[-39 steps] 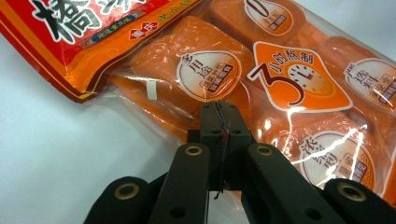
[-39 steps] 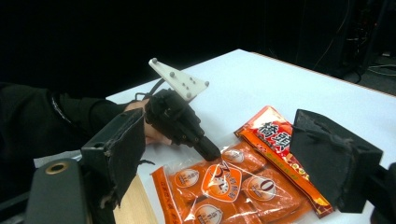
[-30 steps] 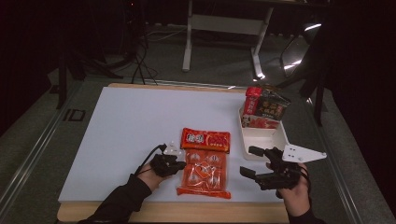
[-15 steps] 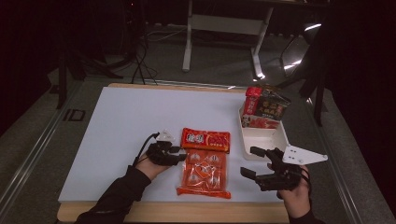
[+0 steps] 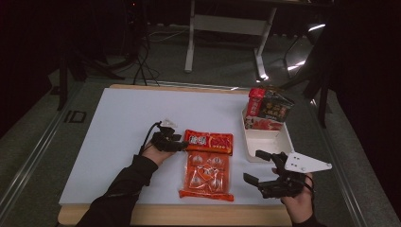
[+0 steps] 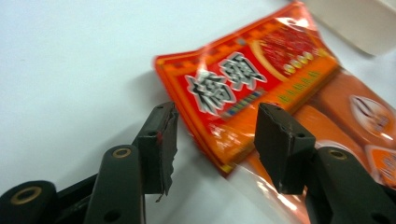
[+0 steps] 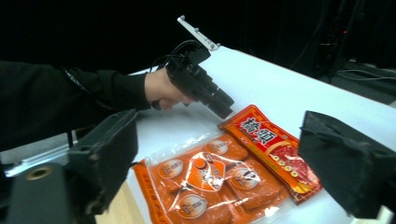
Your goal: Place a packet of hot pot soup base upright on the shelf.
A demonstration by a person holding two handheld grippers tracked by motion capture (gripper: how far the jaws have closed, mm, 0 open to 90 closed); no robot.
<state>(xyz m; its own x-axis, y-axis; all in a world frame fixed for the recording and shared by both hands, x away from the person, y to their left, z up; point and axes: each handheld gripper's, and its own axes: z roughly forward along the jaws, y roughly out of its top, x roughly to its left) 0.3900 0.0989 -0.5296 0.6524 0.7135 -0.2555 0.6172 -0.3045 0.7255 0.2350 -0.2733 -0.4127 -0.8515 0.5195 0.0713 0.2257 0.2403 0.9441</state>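
broadly, the white table (image 5: 113,118) lies bare across its left half, with open room up to the far wooden edge. the left gripper (image 5: 182,146) sits at the left end of the red snack packet (image 5: 209,141), jaws parted narrowly around its corner, not yet touching. below lies the orange pouch (image 5: 206,175), clear-fronted with round pieces. the right gripper (image 5: 257,168), jaws wide, hovers near the white tray (image 5: 265,142) of packets by the right edge.
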